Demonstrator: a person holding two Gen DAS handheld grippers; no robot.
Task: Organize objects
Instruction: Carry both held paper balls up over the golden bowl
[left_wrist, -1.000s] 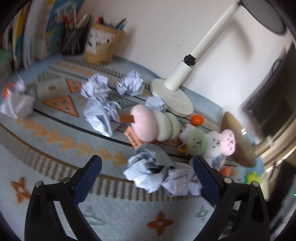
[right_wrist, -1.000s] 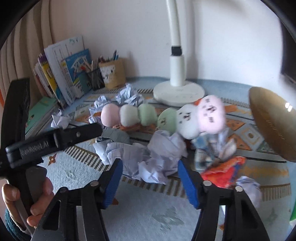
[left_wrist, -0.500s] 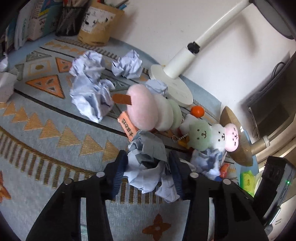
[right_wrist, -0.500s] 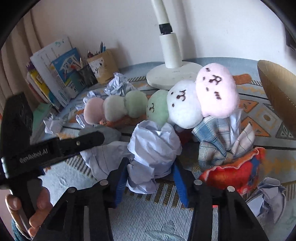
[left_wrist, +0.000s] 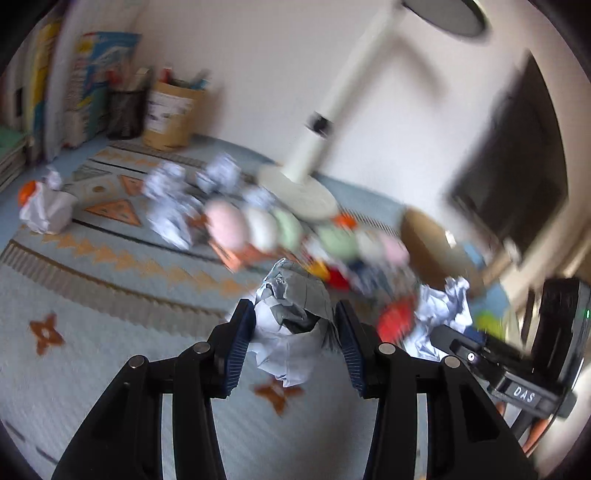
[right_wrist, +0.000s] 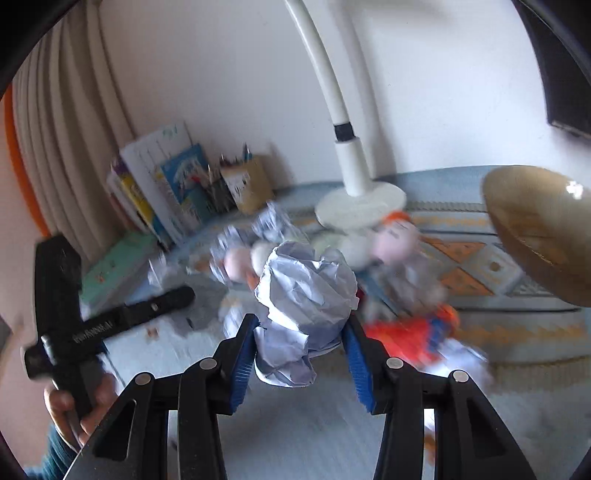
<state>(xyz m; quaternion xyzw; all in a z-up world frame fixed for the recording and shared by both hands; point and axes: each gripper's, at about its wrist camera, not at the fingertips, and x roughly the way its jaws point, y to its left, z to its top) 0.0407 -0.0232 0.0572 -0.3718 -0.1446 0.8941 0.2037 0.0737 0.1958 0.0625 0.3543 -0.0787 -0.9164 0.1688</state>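
My left gripper (left_wrist: 293, 332) is shut on a grey-white crumpled paper ball (left_wrist: 295, 314) and holds it above the patterned mat (left_wrist: 92, 314). My right gripper (right_wrist: 301, 343) is shut on a pale blue crumpled paper ball (right_wrist: 304, 295), also lifted off the mat. More paper balls (left_wrist: 170, 206) lie further back beside two plush dumpling skewers (left_wrist: 251, 229). The right gripper's body shows at the lower right of the left wrist view (left_wrist: 517, 373); the left gripper's body shows at the left of the right wrist view (right_wrist: 85, 325).
A white desk lamp (right_wrist: 358, 199) stands at the back. A wooden bowl (right_wrist: 535, 229) is at the right. Books (right_wrist: 159, 192) and pen holders (left_wrist: 170, 110) line the back left wall. A red cloth item (right_wrist: 413, 332) lies behind the held ball. Both views are blurred.
Both grippers closed on their paper balls and have lifted them off the mat, pulling back from the plush toys. The views have tilted and blurred with the motion.
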